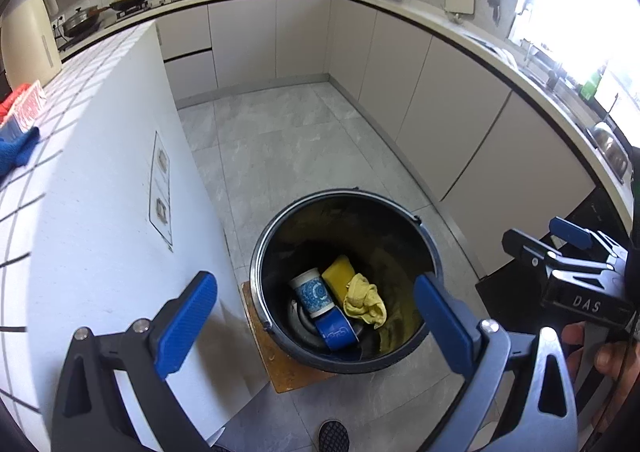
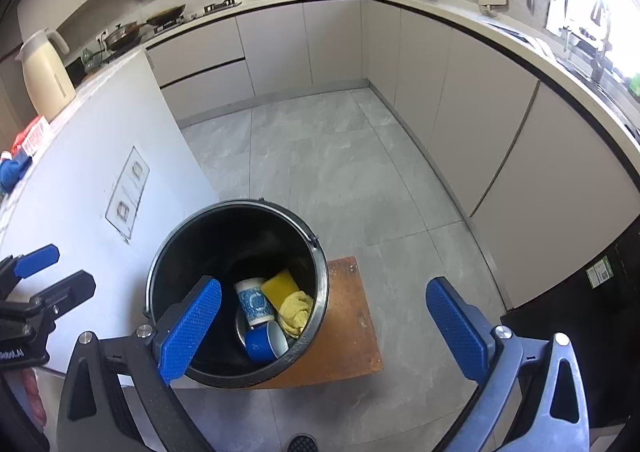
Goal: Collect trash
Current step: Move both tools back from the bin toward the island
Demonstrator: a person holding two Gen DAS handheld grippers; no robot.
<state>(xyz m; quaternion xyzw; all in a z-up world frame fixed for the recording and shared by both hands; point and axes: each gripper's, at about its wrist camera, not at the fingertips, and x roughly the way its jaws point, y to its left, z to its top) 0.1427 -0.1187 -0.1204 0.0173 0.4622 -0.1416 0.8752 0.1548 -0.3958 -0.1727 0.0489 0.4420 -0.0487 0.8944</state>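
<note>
A black bucket [image 1: 264, 252] [image 2: 160, 272] stands on a small wooden board [image 1: 260, 336] [image 2: 352, 328] on the floor. Inside lie a blue-patterned paper cup [image 1: 314, 292] [image 2: 255, 302], a yellow sponge [image 1: 338, 278] [image 2: 280, 286], a crumpled yellow cloth [image 1: 366, 302] [image 2: 296, 314] and a blue cup on its side [image 1: 336, 330] [image 2: 264, 344]. My left gripper [image 1: 316, 322] hangs above the bucket, open, nothing between its fingers. My right gripper [image 2: 324, 326] is open and empty too, over the bucket's right rim. In the left wrist view the right gripper [image 1: 560, 248] shows at the right edge.
A white tiled counter [image 1: 80, 155] [image 2: 80, 155] rises left of the bucket, bearing a blue cloth [image 1: 16, 151] [image 2: 12, 171], a red packet [image 1: 28, 103] and a cream kettle [image 2: 44, 71]. Beige cabinets [image 1: 400, 83] line the back and right. Grey floor [image 2: 340, 155] stretches beyond the bucket.
</note>
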